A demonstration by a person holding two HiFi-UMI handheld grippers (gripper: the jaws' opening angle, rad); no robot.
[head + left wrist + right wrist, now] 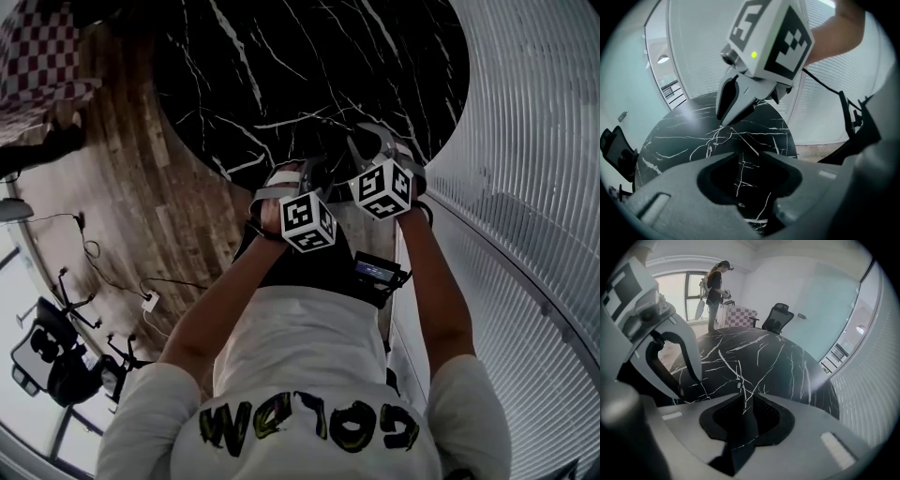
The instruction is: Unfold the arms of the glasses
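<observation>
A person's white shirt lay nearest, arms reaching over a black marble table, the left gripper spread wide, the right gripper narrowly parted, both empty; the glasses, indistinguishable among white veins, could easily be missed or knocked.

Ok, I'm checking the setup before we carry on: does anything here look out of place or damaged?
Nothing stands out. The round black marble table shows only its white veins, with no spill or crack visible. The glasses are too hard to tell apart from those veins, so I cannot judge how they lie.
</observation>
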